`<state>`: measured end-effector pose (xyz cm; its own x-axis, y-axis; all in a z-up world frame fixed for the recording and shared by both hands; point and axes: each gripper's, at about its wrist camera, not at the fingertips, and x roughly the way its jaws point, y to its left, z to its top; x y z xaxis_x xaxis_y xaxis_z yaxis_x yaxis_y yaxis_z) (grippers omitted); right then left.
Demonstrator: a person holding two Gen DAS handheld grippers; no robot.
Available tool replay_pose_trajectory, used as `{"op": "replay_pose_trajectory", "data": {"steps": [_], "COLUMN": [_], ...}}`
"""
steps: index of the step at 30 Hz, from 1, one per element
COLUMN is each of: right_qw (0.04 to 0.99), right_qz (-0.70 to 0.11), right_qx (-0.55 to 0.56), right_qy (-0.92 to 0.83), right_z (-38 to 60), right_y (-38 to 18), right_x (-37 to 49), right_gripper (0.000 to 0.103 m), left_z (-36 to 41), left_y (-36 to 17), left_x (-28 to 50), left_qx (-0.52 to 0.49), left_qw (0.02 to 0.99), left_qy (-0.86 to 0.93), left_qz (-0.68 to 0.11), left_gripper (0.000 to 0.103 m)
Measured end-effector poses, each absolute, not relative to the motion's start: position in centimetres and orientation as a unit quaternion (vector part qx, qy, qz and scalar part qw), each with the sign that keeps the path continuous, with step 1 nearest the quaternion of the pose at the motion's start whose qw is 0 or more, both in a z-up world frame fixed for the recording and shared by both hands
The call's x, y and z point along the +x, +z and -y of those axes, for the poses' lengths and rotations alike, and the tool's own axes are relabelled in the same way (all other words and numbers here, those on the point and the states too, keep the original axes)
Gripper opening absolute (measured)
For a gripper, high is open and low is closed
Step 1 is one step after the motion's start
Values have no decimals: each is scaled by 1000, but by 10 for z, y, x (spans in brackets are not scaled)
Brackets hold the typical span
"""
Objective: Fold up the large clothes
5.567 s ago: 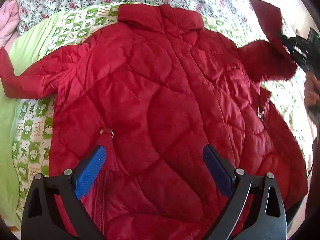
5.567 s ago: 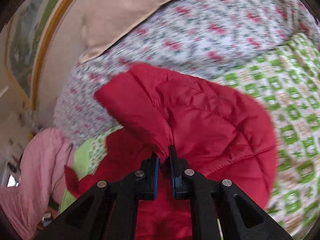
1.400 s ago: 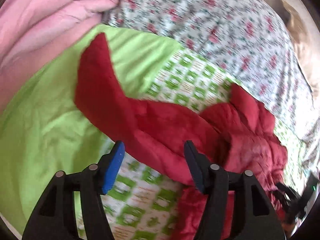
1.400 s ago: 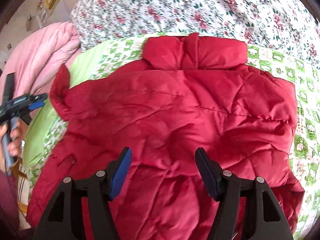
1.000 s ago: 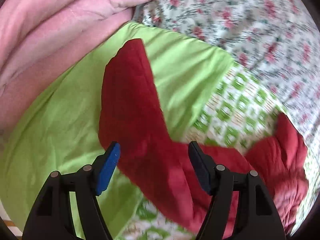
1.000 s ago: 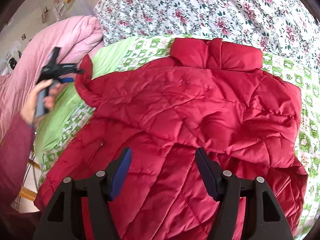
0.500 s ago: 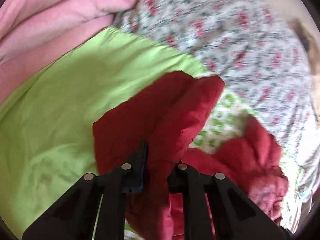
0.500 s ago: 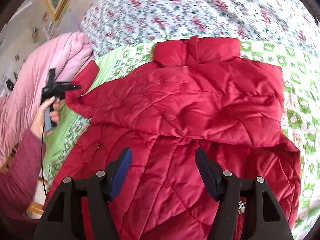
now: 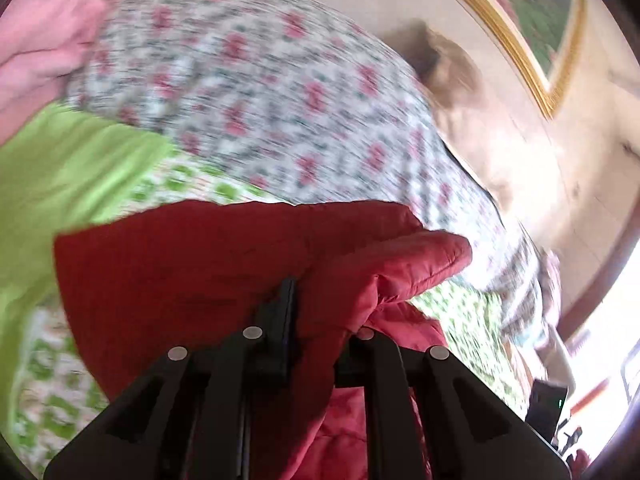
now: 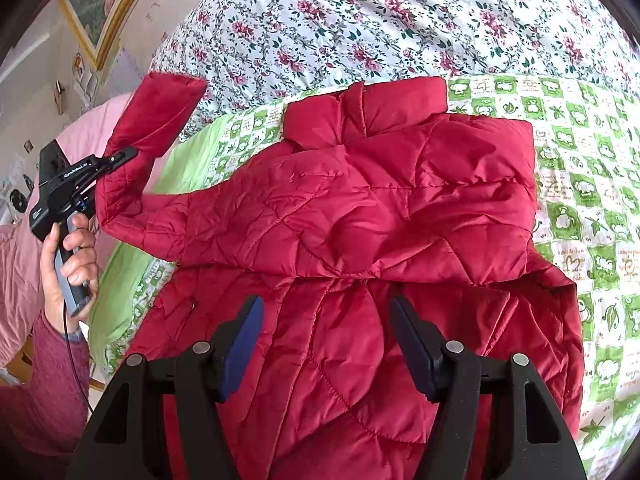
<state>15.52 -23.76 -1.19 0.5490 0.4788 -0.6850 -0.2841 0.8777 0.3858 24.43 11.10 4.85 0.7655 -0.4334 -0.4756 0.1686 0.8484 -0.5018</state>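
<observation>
Floral bedding (image 10: pixel 400 12) and a green patterned quilt (image 10: pixel 580 152) cover the bed on which the red quilted jacket (image 10: pixel 360 208) lies, collar at the far side, body running back toward the right gripper (image 10: pixel 326 344). That gripper hangs over the lower body of the jacket with its jaws spread apart and nothing between them. At the jacket's left edge, the left gripper (image 10: pixel 120 156) has its jaws clenched on the left sleeve (image 10: pixel 152 120), and the cuff end stands up off the bed; a hand (image 10: pixel 68 256) in a dark pink sleeve grips the handle. The far sleeve already lies folded across the chest. The left sleeve's long axis runs from the shoulder out to the left, so I judge the fold calls for the left hand to carry the cuff rightward across the chest.
</observation>
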Motion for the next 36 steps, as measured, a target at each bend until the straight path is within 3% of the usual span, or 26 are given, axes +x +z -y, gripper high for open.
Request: {"op": "replay_pose_trajectory", "data": {"steps": [10, 16, 30, 31, 32, 33, 36], "right_qw": [879, 866, 780, 777, 776, 777, 780], "right_qz": [-407, -402, -424, -425, -425, -431, -431], "right_qx": [148, 227, 412, 416, 416, 410, 405], "right_qy": [198, 190, 206, 206, 207, 206, 204], "right_z": [265, 296, 317, 318, 318, 316, 315], "right_y": [-6, -13, -69, -72, -73, -74, -75], "right_x": [155, 169, 257, 259, 261, 262, 263], "right_gripper": [67, 69, 69, 65, 48, 18, 11], "left_z": [7, 52, 80, 81, 82, 83, 81], "left_y": [18, -23, -53, -55, -56, -57, -55], "left_x": [262, 267, 262, 262, 263, 264, 260], "left_qx": [-155, -125, -100, -93, -89, -87, -79], "left_qw": [895, 884, 878, 877, 874, 871, 858], "left_qy": [-244, -252, -265, -261, -258, -256, -260], "left_qz": [-340, -373, -386, -393, -401, -410, -437], "left_gripper": [10, 10, 11, 12, 14, 15, 15]}}
